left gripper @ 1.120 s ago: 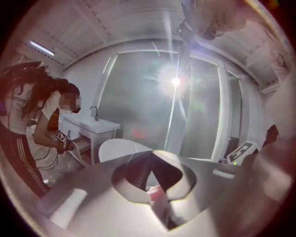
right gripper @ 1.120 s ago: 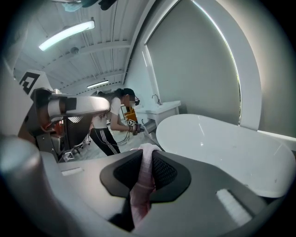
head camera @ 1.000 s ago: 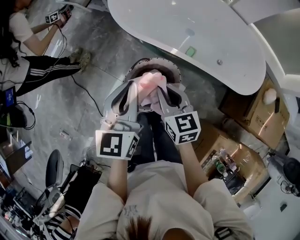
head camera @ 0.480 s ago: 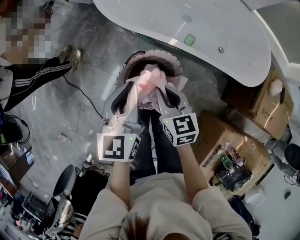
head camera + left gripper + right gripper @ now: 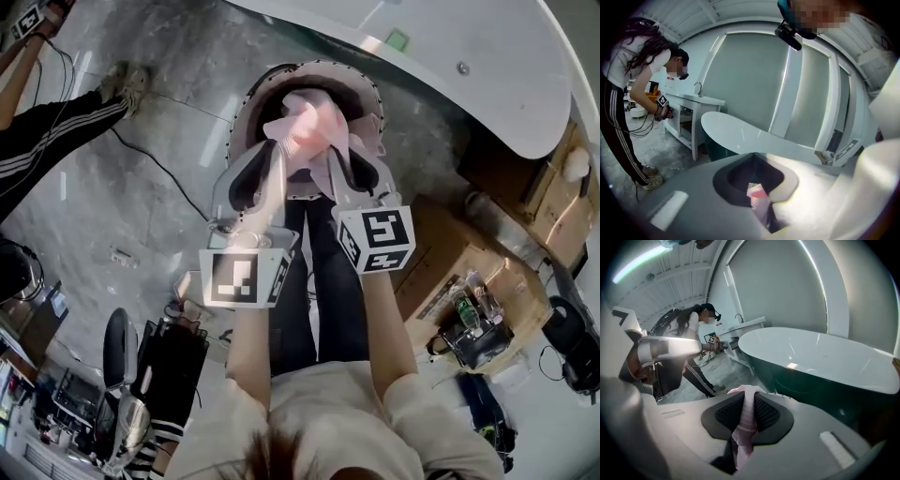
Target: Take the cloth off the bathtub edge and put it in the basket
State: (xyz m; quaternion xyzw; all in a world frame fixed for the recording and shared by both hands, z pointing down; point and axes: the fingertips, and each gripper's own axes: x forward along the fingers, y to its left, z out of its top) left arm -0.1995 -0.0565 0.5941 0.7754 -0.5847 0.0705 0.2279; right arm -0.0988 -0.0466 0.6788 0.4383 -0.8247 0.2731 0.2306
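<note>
L hand-held gripper (image 5: 279,148) & R hand-held gripper (image 5: 330,155) both clamp pink cloth (image 5: 314,120), prob. over basket (image 5: 319,64).

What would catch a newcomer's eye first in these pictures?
The pink cloth, bunched mid-picture in the head view and pinched by both the left gripper and the right gripper. It hangs over the round basket on the floor, with the white bathtub sweeping across the top right.

A person in striped trousers (image 5: 47,131) stands opposite cardboard boxes (image 5: 450,248).
</note>
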